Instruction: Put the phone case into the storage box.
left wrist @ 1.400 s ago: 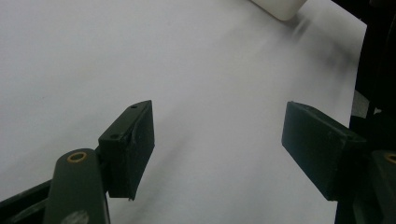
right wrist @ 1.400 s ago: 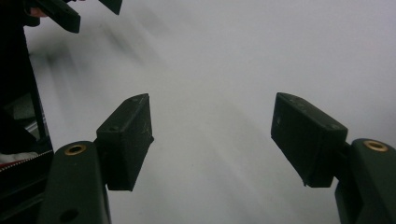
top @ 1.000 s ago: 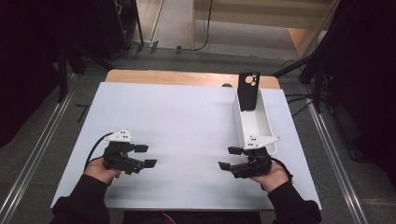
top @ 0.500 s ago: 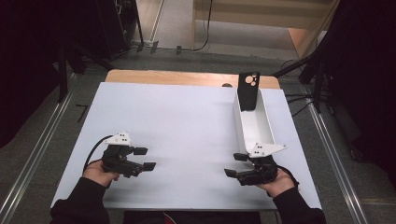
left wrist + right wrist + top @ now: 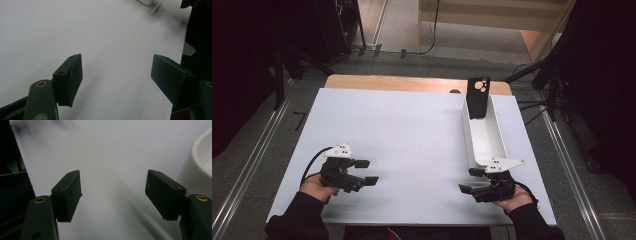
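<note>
**Both hand-held grippers resting open at the near edge**

You are holding the left hand-held gripper [image 5: 367, 171] low over the white counter [image 5: 412, 130], jaws spread apart and gripping nothing. Your right hand-held gripper [image 5: 471, 181] is sitting opposite, jaws likewise apart, just beside the near end of the long white tray [image 5: 484, 137]. A black phone case [image 5: 477, 97] is standing upright in the tray's far end, well apart from both.

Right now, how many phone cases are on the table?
1. A black phone case stands upright at the far end of the long white tray, on the table's right side. The tray's near end sits behind the right gripper, so something small could hide there.
</note>
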`<state>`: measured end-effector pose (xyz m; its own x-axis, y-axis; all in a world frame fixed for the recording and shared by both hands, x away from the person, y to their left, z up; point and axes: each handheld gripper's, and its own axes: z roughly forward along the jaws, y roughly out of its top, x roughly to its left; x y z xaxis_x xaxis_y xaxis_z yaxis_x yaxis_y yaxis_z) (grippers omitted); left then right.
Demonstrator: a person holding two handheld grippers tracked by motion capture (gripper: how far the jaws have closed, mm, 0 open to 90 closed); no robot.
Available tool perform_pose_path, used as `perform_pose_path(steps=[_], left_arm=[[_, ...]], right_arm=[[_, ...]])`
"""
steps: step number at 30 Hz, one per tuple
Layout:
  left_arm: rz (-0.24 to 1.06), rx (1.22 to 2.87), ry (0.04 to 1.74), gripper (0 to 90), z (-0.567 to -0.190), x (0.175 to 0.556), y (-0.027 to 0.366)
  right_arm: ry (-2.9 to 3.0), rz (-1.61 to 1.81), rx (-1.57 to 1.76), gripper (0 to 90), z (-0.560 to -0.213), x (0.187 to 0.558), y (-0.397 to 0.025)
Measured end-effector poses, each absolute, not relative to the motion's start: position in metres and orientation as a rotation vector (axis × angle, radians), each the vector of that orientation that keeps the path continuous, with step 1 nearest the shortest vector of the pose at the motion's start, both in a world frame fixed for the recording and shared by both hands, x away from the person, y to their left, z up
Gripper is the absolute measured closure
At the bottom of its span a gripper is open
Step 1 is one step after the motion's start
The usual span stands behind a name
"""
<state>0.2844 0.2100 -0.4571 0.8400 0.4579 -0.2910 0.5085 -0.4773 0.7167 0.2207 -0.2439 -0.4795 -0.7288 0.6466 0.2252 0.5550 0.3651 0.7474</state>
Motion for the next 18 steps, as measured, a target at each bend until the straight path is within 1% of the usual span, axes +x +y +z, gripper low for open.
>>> perform_pose_path(steps=[18], left_arm=[[-0.078, 2.153, 0.702, 25.1, -0.4582, 0.2858, 0.2102]], right_arm=[[2.509, 1.305, 1.104, 27.3, -0.4813, 0.2208, -0.2454]])
